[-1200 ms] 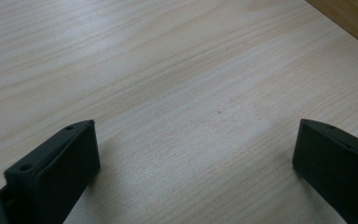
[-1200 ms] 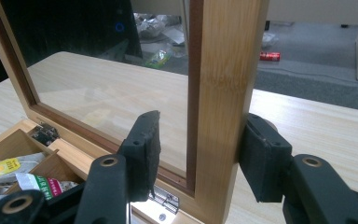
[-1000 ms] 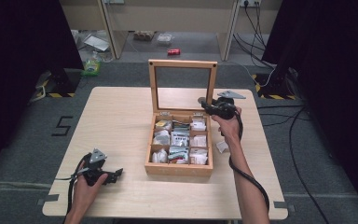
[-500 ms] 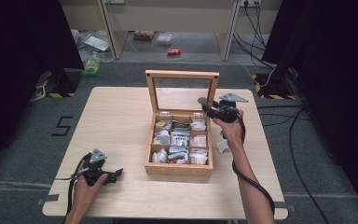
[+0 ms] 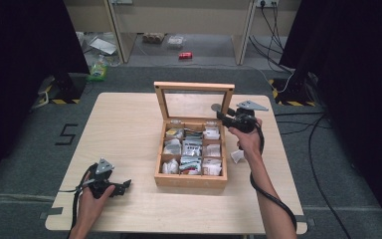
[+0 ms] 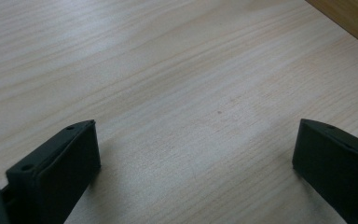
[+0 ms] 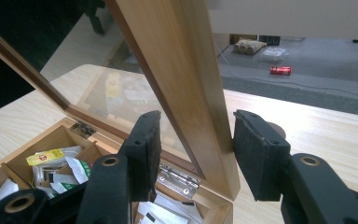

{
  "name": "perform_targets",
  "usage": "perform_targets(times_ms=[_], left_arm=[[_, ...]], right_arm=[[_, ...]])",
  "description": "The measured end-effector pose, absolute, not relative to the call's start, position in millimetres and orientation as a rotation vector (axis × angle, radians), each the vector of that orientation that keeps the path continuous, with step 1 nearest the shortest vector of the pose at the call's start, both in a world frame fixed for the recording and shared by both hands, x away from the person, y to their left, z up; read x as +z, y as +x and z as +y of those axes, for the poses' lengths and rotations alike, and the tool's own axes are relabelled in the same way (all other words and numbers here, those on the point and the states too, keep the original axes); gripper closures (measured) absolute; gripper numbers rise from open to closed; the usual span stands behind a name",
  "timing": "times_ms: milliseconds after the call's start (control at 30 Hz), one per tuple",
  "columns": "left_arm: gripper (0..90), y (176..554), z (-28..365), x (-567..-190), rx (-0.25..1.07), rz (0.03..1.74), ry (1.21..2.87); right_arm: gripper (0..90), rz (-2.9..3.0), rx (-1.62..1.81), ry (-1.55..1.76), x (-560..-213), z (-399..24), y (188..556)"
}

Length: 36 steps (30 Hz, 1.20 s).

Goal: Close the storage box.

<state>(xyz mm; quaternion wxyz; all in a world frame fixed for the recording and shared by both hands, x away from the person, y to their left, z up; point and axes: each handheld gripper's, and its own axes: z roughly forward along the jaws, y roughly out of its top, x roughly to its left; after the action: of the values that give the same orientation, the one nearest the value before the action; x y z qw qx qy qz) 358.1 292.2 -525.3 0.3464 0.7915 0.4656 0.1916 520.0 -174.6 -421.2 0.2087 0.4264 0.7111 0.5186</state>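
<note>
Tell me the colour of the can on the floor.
Red; the can shows best in the right gripper view.

The left gripper (image 5: 121,187) rests low at the near left, fingers (image 6: 56,175) spread wide. The right gripper (image 5: 218,113) is raised, fingers (image 7: 144,149) parted, forearm extended.

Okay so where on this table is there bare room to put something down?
The widest bare patch is the table's left half, between the wooden box and the left edge, behind the left tongs. The front strip below the box is bare too. The right side is tighter: the right tongs straddle the lid's frame, with a white packet beside the forearm.
</note>
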Motion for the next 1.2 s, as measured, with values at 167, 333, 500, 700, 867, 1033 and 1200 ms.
perform_targets(times_ms=[167,333,500,700,867,1033,1200], left_arm=[[0.0,357.6,292.2,-525.2,0.496,1.207,2.056],[0.0,357.4,292.2,-525.2,0.496,1.206,2.056],[0.0,357.4,292.2,-525.2,0.495,1.206,2.056],[0.0,357.4,292.2,-525.1,0.495,1.206,2.057],[0.0,357.4,292.2,-525.2,0.495,1.206,2.056],[0.0,357.3,292.2,-525.2,0.495,1.206,2.056],[0.0,357.3,292.2,-525.2,0.495,1.206,2.056]], right_arm=[[52.9,1.973,1.428,1.211,-416.8,-174.1,514.6],[52.8,1.949,1.451,1.233,-414.8,-180.2,512.2],[52.7,1.947,1.441,1.235,-414.7,-178.9,509.3],[50.4,1.948,1.450,1.256,-416.1,-179.9,504.9],[49.9,1.960,1.439,1.243,-417.2,-179.9,499.6],[49.6,1.965,1.442,1.246,-418.5,-179.9,494.7],[49.0,1.944,1.474,1.251,-420.2,-180.6,490.6]])
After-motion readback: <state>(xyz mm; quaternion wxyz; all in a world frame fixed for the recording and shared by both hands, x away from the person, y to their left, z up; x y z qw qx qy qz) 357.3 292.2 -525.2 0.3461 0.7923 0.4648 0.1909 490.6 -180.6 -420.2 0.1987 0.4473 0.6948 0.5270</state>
